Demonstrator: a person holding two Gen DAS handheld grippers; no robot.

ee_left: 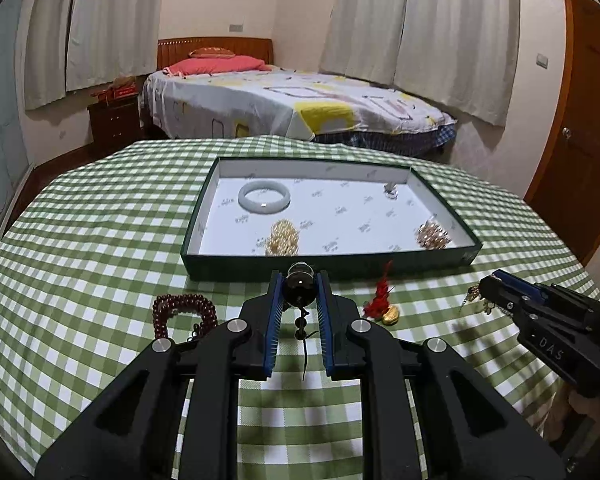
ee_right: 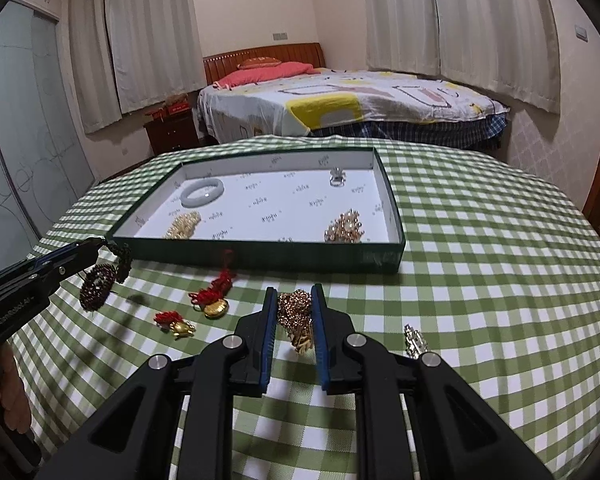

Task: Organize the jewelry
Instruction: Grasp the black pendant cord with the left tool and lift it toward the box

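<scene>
Gripping a large dark bead (ee_left: pixel 299 289) between nearly closed blue pads, the left gripper (ee_left: pixel 299 280) holds one end of a dark red bead string (ee_right: pixel 100 284) lifted off the green checked tablecloth (ee_left: pixel 100 220); a thin cord and small beads hang below the pinch, and the rest trails in loops toward the cloth. Risk, as I judge it: the bead is round and glossy, held only at its sides, so it may squirt out, and the dangling loops may snag the near wall of the dark green tray (ee_left: pixel 332 266) just ahead. The right gripper (ee_right: pixel 295 312) has its fingers drawn in around a gold beaded cluster (ee_right: pixel 296 316) on the cloth; whether it truly bears on it I cannot tell. A loose heap like that may shed strands if pinched partially. Inside the tray: pale jade bangle (ee_left: pixel 264 197), silver ring (ee_left: pixel 390 191), two gold bead piles (ee_left: pixel 283 238). Outside it: two red-tasselled gold charms (ee_right: pixel 214 304), a silver piece (ee_right: pixel 415 340) right of the fingers.
</scene>
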